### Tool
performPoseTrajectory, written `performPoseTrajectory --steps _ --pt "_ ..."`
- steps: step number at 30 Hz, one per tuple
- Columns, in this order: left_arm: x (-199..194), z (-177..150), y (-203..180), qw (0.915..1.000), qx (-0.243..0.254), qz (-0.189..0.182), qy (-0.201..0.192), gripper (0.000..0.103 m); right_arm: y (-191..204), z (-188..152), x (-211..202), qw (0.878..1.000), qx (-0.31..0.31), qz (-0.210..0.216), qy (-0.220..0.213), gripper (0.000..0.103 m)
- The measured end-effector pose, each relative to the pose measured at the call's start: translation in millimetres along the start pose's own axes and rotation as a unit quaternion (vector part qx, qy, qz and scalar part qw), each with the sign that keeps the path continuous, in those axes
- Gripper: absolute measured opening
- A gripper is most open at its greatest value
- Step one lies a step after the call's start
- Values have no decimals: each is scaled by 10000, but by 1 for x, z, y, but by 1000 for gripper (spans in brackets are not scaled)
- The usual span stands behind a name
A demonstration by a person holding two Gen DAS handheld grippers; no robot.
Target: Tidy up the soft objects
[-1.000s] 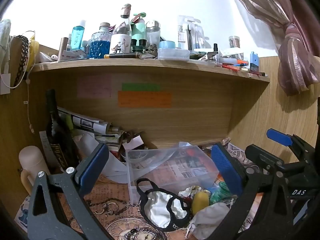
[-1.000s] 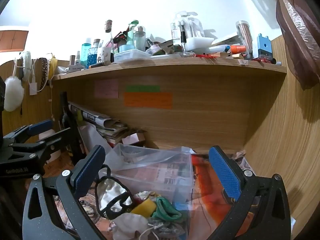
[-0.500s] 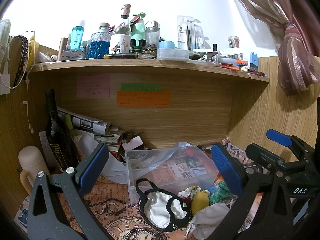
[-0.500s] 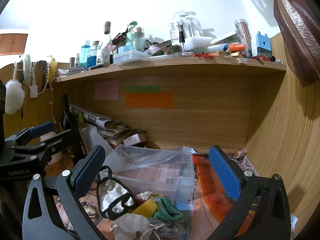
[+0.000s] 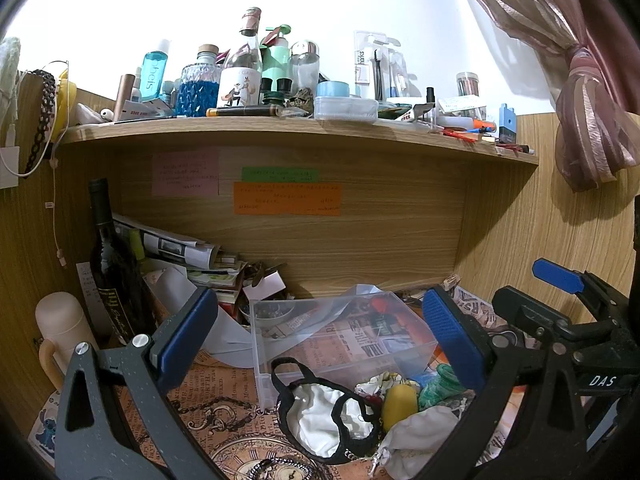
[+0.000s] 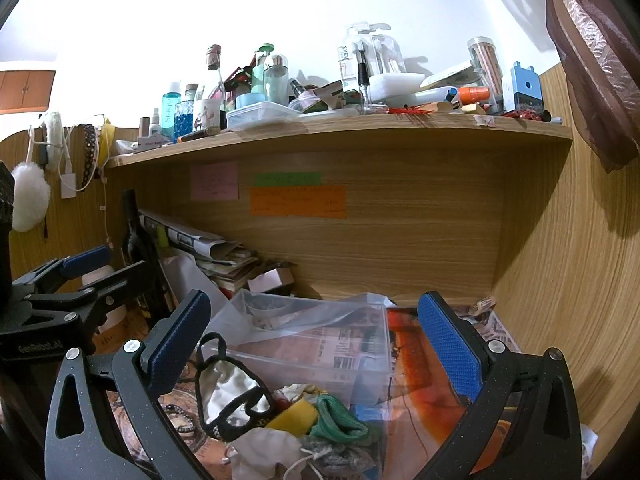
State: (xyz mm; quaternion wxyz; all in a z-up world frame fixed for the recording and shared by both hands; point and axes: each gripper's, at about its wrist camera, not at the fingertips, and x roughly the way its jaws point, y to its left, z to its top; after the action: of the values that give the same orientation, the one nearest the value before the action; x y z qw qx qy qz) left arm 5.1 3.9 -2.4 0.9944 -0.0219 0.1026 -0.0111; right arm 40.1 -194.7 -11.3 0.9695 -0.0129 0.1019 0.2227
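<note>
- two grippers, both mine: left gripper [image 5: 316,340] and right gripper [image 6: 316,344]; jaws on each spread wide, nothing held; blue ribbed pads on dark speckled frames
- soft pile sits on the surface just in front of the clear bin [image 5: 344,336], between my jaws in both views; I count about five soft pieces, some overlap so the exact number is unclear
- one white cloth mask [image 5: 320,416] with black looped edging; limp, crumpled, lying flat; long axis runs roughly left-right in the left wrist view, loop end toward the bin
- one yellow sponge-like block [image 6: 294,414]; rounded, matte; long axis tilted, pointing up toward the bin in the left wrist view
- one green knitted piece [image 6: 338,420], folded, touching the yellow block on its right
- one white drawstring pouch [image 5: 420,436], nearest the camera, bunched, cord trailing
- one small white patterned cloth [image 5: 380,384] wedged against the bin front
- bin: one, transparent plastic, rectangular, with a crumpled clear plastic sheet draped over its back; little inside that I can make out
- surface covering: printed paper, newspaper and clock motifs
- one dark glass wine bottle [image 5: 110,268] upright at far left; one pale mug [image 5: 60,328] beside it
- three sticky notes on the wood back panel: pink [image 5: 185,174], green [image 5: 280,174], orange [image 5: 287,199]
- one wood shelf [image 5: 280,130] above, crowded with bottles and jars
</note>
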Motion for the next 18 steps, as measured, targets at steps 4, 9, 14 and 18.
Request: performPoseTrajectory --steps 4,9,14,18 --pt "0 0 0 10000 -3 -2 0 103 0 0 0 10000 5 4 -6 103" --pt "1 0 -1 10000 -16 -3 -1 103 2 0 -1 10000 -11 4 -13 103" --pt "1 0 0 10000 -8 -5 4 103 3 1 -1 10000 9 19 -23 103" --pt "2 0 0 10000 -12 4 6 103 3 0 0 10000 19 29 -13 103"
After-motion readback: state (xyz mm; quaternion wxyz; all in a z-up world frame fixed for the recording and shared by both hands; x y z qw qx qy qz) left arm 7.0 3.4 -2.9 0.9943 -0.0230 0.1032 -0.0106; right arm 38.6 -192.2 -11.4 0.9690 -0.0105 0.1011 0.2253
